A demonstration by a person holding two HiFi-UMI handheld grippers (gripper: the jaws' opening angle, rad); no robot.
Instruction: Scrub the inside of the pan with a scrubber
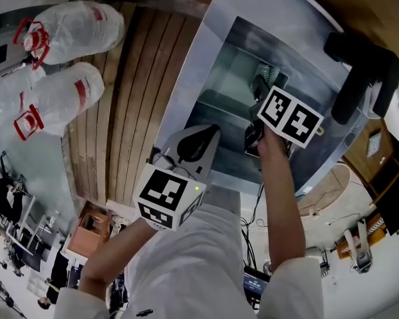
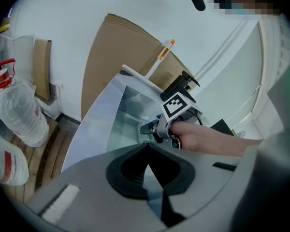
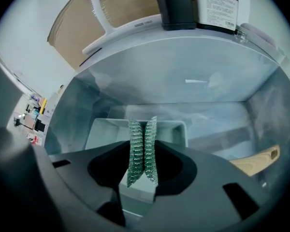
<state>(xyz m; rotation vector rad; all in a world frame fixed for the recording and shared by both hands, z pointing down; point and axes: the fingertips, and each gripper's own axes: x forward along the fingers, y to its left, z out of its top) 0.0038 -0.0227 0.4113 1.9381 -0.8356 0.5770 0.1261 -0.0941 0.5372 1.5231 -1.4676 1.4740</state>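
Observation:
A steel sink (image 1: 206,58) holds a rectangular metal pan (image 3: 176,129). My right gripper (image 3: 143,151) reaches down into the basin and is shut on a folded green mesh scrubber (image 3: 136,144), which hangs just above the pan's inside. In the head view the right gripper (image 1: 259,88) points into the sink beyond its marker cube (image 1: 292,118). The left gripper view shows it over the basin (image 2: 157,129). My left gripper (image 1: 209,133) hovers over the sink's near rim, shut with nothing in it (image 2: 147,149).
A black faucet (image 3: 176,4) and a labelled bottle (image 3: 215,6) stand behind the sink, with an orange-handled brush (image 3: 94,4) to the left. A wooden piece (image 3: 261,159) lies in the basin's right. White bags (image 1: 66,32) sit beside wooden slats (image 1: 133,98).

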